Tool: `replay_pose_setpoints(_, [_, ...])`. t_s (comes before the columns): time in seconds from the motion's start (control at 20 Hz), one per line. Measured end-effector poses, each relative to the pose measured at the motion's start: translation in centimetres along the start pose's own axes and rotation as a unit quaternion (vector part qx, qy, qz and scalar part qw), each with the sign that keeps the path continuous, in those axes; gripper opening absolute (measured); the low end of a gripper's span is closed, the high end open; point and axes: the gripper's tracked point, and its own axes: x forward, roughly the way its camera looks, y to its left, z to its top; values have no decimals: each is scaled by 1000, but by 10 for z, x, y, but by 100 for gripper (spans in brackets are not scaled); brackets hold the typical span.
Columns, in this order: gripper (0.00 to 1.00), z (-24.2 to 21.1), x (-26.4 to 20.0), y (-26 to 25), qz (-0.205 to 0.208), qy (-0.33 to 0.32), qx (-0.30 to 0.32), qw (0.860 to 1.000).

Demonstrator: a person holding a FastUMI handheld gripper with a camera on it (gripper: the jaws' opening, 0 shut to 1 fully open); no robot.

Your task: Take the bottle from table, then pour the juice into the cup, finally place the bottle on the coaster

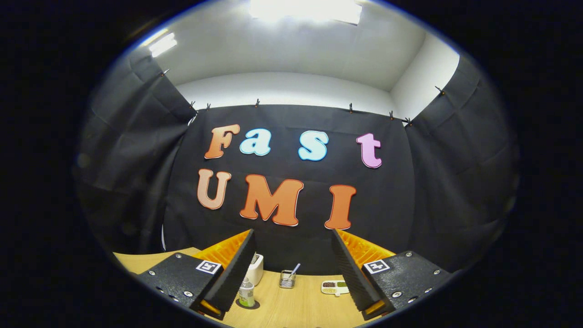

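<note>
Two fingers: we see the gripper (291, 269) spread wide, nothing betw. the fingers, nothing held.
Bottle: small bottle (246, 293), pale greenish fill, stands upright on the table (296, 310) on a dark round disc, prob. the coaster (249, 304); just inside the left finger's tip, partly hidden by it.
Axis: bottle's long axis vertical, so fingers would close across it from the sides.
Direction: bottle lies ahead and to the left of the gap's centre line; we'd need to shift left to centre it.
Cup: white container (255, 269) behind the bottle, cup or not we can't tell.
Others: wire holder (287, 279) w/ a stick in it, mid-table; divided tray (335, 287) to its right.
Stage: bottle on the disc fits either a start layout or bottle already set down after pouring; we can't say which.
</note>
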Motion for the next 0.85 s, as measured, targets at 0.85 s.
replay_pose_setpoints(0.85, [98, 41, -8, -12, -27, -31, -3, 999])
